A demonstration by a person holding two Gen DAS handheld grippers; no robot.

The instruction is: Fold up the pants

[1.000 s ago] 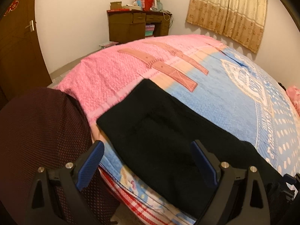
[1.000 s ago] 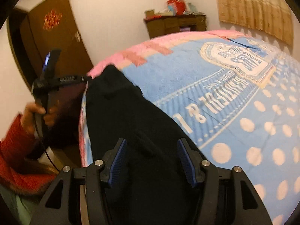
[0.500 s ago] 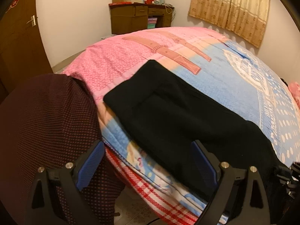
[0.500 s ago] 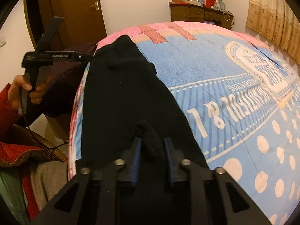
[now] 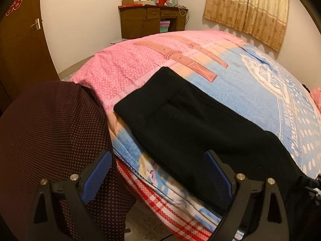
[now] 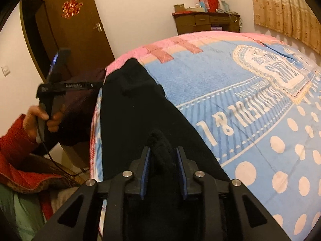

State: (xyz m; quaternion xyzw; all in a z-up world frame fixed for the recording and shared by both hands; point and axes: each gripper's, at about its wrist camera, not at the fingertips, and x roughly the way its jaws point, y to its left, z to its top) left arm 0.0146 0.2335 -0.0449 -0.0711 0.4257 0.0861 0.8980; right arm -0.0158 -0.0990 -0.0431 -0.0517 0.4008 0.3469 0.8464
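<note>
Right gripper (image 6: 163,165): jaws narrow, just eased wider, bunched ridge of black fleece pants (image 6: 140,110) between pads. Pants lie along near edge of blue-and-pink printed bedspread (image 6: 230,84), waistband at 12 o'clock.

Left gripper (image 5: 158,174): jaws wide, empty, over bed edge.

Risk: loose pinch may slip on lift, or grab one layer only.

Bedspread lettering upside down, unreadable.

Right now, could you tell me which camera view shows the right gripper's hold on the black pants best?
The right wrist view: the right gripper has a bunched ridge of the black pants between its blue pads. The left wrist view shows the pants lying flat along the bed's edge, but only a dark sliver of that gripper at the frame's right edge.
</note>
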